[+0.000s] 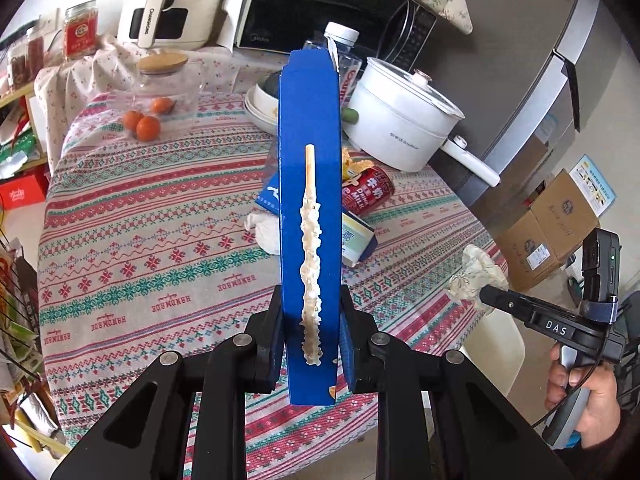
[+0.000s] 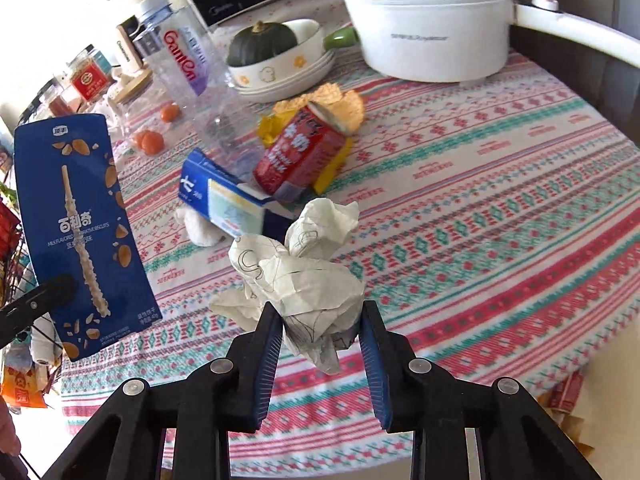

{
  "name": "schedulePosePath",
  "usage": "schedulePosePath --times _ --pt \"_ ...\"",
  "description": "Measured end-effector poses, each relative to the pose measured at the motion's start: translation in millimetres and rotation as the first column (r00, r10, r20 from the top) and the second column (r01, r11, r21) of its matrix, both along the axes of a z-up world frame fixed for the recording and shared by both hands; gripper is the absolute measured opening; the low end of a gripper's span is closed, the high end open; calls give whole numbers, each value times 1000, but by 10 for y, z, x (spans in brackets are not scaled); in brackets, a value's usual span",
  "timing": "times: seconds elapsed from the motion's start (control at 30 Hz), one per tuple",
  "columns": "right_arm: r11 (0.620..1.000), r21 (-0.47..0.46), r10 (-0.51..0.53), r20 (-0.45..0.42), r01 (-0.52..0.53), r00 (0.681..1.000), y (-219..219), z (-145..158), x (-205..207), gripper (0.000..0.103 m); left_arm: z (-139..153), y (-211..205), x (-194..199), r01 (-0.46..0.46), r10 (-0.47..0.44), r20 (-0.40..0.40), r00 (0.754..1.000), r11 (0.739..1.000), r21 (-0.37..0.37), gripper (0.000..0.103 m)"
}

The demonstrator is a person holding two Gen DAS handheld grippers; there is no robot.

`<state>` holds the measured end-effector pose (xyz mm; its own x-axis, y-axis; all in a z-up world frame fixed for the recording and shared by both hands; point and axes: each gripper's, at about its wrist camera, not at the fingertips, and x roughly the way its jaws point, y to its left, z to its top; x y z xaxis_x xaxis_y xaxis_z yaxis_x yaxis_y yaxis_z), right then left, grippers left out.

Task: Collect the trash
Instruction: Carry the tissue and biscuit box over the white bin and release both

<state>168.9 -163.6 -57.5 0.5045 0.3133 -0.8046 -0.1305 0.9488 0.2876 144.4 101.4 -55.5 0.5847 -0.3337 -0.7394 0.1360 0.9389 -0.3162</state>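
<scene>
Clutter crowds the far half of the table (image 2: 500,184), which wears a striped cloth woven with the word "HANDMADE". Behind the loose trash stand a white electric pot (image 1: 400,120) with a glass lid, a stack of white dishes (image 2: 280,76) carrying one dark green squash (image 2: 262,44), and a clear water bottle (image 2: 188,68) with red lettering. A black microwave (image 1: 332,8) and a white "CHANGHONG" appliance (image 1: 168,12) line the back edge. Three oranges (image 1: 144,122) lie in a clear bag near a glass jar with a wooden lid (image 1: 164,64).

Trash still on the cloth lies in one cluster: one red can (image 2: 300,152) printed "MILK" on its side over a yellow wrapper (image 2: 276,120), one blue-and-white carton (image 2: 228,200) just beside it, and one white tissue wad (image 2: 200,228) touching the carton.

The left gripper (image 1: 312,340) has its jaws clamped on the narrow sides of a blue biscuit box (image 1: 310,200), held upright above the table; its face reads "MILK FLAVORED", with further print too small to read. The right gripper (image 2: 320,332) carries a crumpled paper ball (image 2: 304,268) printed with line drawings, its jaws pressed against the paper's lower end, clear of the cloth. Its body bears the letters "DAS", and a hand (image 1: 584,392) grips its handle.

Two cardboard boxes (image 1: 548,236) sit beyond the table's right edge beside a grey fridge (image 1: 560,80).
</scene>
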Motion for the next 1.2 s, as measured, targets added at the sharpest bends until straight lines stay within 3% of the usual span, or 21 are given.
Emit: schedulePosePath --times 0.23,0.63,1.2 --pt "992 -38 -121 -21 121 992 -729 43 -271 35 -34 -299 -68 68 -68 -14 998 998 1 24" --pt "946 -100 -317 -99 307 943 -1975 -103 -812 35 -89 -1041 -218 209 -209 -26 978 978 2 24" --pt "917 -169 -395 -235 362 888 -2665 -605 -1189 36 -300 -2243 -403 406 -404 -60 913 913 26 24"
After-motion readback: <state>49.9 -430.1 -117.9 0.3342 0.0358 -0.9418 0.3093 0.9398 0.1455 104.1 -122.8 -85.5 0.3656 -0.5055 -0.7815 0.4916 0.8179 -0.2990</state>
